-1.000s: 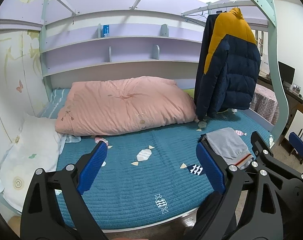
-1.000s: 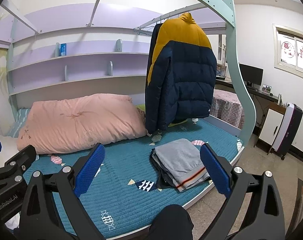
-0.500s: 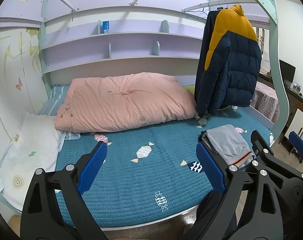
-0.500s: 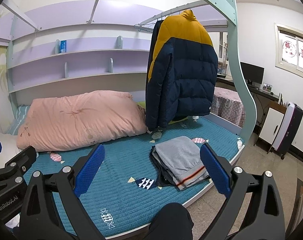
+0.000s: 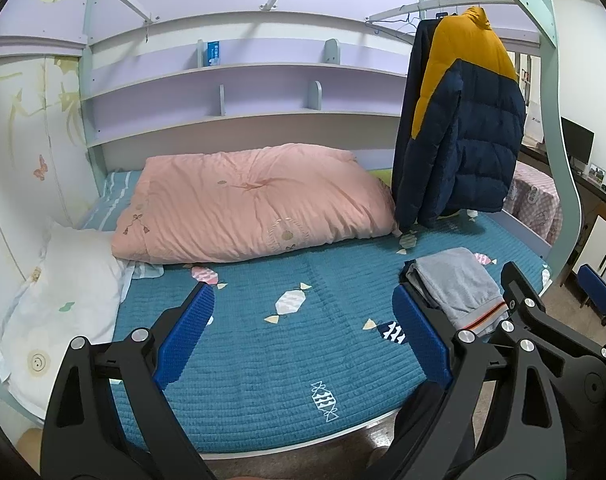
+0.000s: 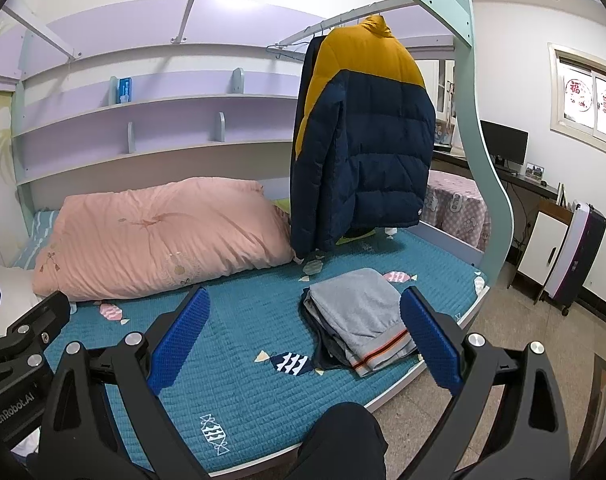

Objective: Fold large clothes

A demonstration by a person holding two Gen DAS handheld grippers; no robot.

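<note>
A navy and yellow puffer jacket (image 5: 459,128) (image 6: 363,140) hangs from a rail over the right end of the bed. A small stack of folded clothes (image 5: 459,288) (image 6: 359,316), grey on top, lies near the bed's right front edge. My left gripper (image 5: 303,336) is open in front of the bed, with nothing between its blue pads. My right gripper (image 6: 303,332) is open too and holds nothing; the folded stack shows between its fingers, farther off. The right gripper's body (image 5: 551,332) shows at the right of the left wrist view.
A teal quilted bedspread (image 5: 263,340) covers the bed. A pink duvet (image 5: 247,204) lies folded at the back, a white pillow (image 5: 55,304) at the left. Lilac shelves (image 5: 231,80) run behind. A desk with a monitor (image 6: 503,140) and a suitcase (image 6: 579,252) stand at the right.
Both views have tilted slightly upward, so the bed and jacket sit a little lower in frame. Both grippers stay open and empty.
</note>
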